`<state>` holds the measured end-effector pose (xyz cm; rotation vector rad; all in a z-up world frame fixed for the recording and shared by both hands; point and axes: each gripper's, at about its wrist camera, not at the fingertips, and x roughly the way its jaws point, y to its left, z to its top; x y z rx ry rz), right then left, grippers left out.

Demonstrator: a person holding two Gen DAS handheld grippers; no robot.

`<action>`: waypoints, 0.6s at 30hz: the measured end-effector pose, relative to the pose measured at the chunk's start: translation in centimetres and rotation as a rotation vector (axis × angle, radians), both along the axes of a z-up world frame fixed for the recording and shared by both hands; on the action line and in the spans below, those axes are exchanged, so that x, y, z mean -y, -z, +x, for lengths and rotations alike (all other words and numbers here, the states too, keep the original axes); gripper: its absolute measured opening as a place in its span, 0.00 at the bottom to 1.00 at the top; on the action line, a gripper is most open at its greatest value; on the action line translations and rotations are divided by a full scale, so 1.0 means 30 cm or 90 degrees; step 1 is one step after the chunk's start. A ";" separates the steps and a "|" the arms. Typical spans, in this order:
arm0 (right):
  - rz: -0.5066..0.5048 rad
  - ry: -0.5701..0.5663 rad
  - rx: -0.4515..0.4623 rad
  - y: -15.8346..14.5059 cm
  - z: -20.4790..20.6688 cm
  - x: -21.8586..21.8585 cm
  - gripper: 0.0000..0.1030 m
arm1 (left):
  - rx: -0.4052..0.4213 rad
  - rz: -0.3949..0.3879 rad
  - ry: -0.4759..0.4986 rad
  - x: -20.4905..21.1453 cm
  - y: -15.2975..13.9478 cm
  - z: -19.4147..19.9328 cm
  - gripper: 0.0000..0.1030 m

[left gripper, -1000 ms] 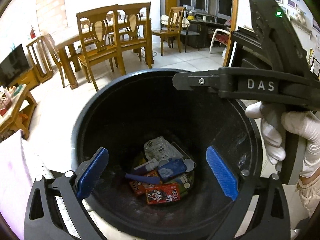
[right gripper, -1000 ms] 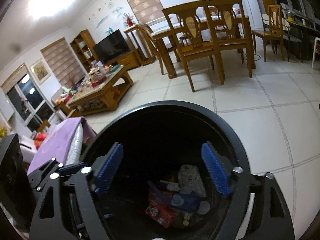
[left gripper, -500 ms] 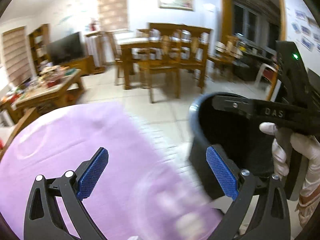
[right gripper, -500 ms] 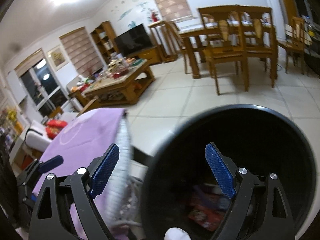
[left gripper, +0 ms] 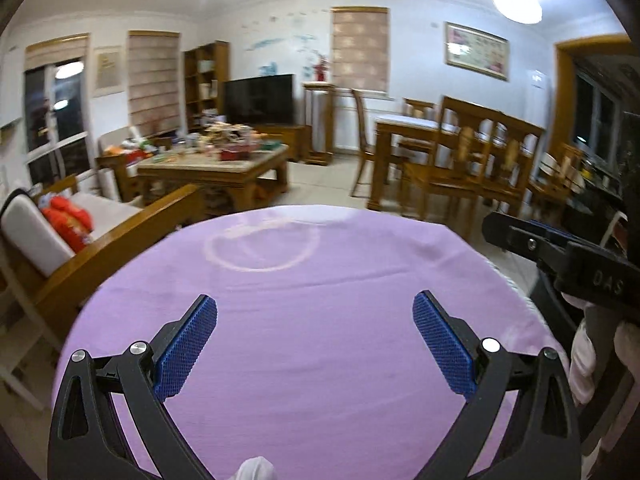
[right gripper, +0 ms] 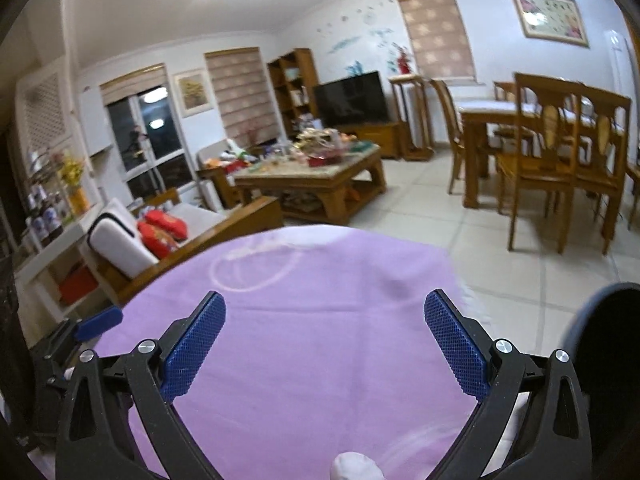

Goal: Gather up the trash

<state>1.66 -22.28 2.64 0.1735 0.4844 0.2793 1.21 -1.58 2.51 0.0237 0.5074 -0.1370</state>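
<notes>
Both cameras swing off the bin since 1.0 s ago; the purple cloth [left gripper: 320, 320] now fills the lower centre of each view. Left gripper [left gripper: 316, 340]: blue pads wide apart, nothing between them, over the cloth. Right gripper [right gripper: 326, 336]: pads likewise spread, empty, over the same cloth. Bin [right gripper: 612, 344]: only its dark rim shows, lower right edge of the right view, beside the cloth; trash inside is out of sight. Right gripper body sits at the right edge of the left view, gloved hand [left gripper: 584, 364] below it. Coffee table [right gripper: 316, 172] mid-frame, dining table [right gripper: 500, 120] at right, TV [right gripper: 352, 98] upper centre.
</notes>
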 end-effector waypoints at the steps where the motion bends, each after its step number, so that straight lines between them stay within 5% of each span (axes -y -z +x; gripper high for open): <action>1: -0.003 -0.004 0.010 0.001 0.007 -0.044 0.96 | 0.005 -0.001 -0.012 -0.015 -0.004 -0.002 0.95; 7: -0.034 -0.016 0.046 0.014 0.043 -0.230 0.96 | 0.021 -0.002 -0.075 -0.120 -0.001 0.020 0.95; 18: -0.063 0.001 0.109 0.079 0.076 -0.320 0.96 | 0.033 -0.014 -0.123 -0.202 0.012 0.046 0.95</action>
